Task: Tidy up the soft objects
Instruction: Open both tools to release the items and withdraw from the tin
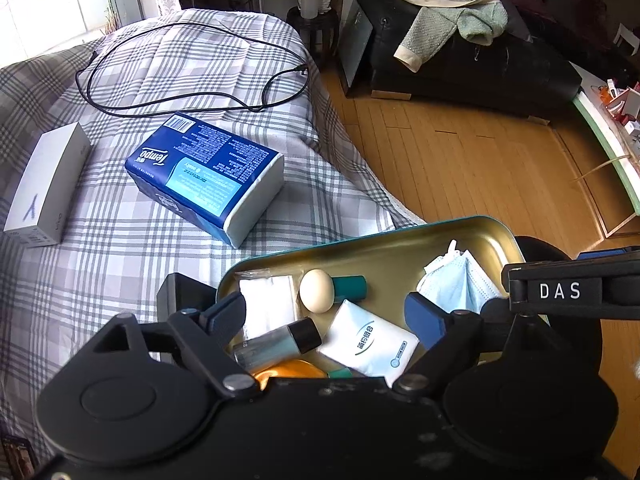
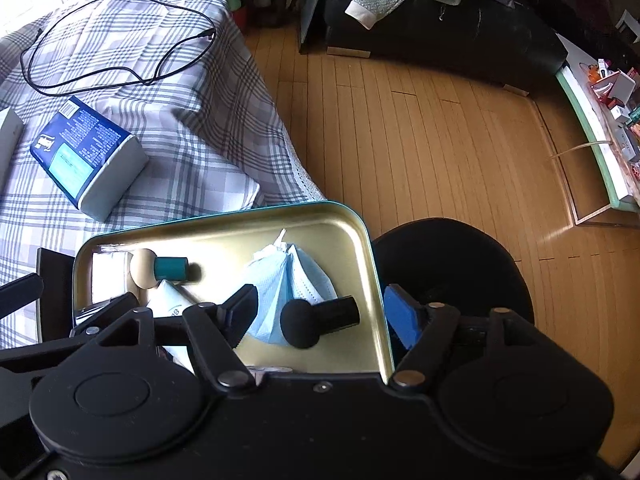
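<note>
A gold metal tray [image 1: 400,240] [image 2: 224,236] sits at the bed's near edge. It holds a blue face mask [image 1: 460,284] [image 2: 292,276], a beige sponge with a teal handle [image 1: 320,290] [image 2: 160,268], a black sponge with a black handle [image 2: 316,320], a white tissue packet [image 1: 368,340], folded white tissues [image 1: 266,304] and a small bottle [image 1: 276,344]. My left gripper [image 1: 324,316] is open and empty above the tray's left half. My right gripper [image 2: 320,316] is open and empty, its fingers either side of the tray's right rim above the mask.
A blue Tempo tissue pack [image 1: 204,176] [image 2: 88,156], a white box [image 1: 48,192] and a black cable [image 1: 192,76] lie on the plaid bed [image 1: 100,264]. Wood floor [image 2: 440,140] lies to the right, with a black stool [image 2: 452,264] beside the tray and a black sofa [image 1: 460,52] with a green garment behind.
</note>
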`<state>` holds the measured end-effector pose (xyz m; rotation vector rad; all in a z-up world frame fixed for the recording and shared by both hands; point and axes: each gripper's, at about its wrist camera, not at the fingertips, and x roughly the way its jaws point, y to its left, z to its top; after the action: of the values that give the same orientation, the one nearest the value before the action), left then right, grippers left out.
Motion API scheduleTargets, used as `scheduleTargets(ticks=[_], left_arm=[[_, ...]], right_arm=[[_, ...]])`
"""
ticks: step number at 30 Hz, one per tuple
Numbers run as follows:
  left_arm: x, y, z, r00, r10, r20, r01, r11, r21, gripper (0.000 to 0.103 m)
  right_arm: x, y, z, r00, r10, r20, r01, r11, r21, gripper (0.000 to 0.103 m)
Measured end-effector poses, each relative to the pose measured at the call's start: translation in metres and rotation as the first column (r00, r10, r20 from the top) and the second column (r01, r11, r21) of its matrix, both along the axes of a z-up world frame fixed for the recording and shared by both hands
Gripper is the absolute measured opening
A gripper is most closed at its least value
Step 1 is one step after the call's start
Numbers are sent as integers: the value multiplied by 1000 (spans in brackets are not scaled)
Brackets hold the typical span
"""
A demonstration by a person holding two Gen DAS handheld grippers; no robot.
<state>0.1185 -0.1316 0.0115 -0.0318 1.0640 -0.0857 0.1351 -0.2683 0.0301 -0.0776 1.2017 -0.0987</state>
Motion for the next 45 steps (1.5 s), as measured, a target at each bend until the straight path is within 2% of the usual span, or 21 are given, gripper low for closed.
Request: scheduleTargets(ticks=[9,17,27,32,39,45], left_arm=[[-11,3,0,1000,-3,27,2,1000,31,91],[-25,17,-6,1000,8,20,-9,999,33,95],[-49,46,-5,998,49,30,-49,999,12,98],[-63,58,-3,997,52,51,-54,998,24,100],[-81,73,-3,996,65,58,-65,998,1,102],[-95,84,-8,996,76,47,-74,997,-23,102]], right_arm=[[0,1,-1,1000,5,7,-5,1000,-5,66],[-5,12,-3,999,35,-1,-35,999,-17,65],[-23,47,1,995,96,24,-96,995,-25,65],[-38,64,2,993,117,30,-116,993,-29,65],[-61,74,4,996,81,41,-82,996,32,65],[-81,80,9,993,38,116,-45,997,61,65]])
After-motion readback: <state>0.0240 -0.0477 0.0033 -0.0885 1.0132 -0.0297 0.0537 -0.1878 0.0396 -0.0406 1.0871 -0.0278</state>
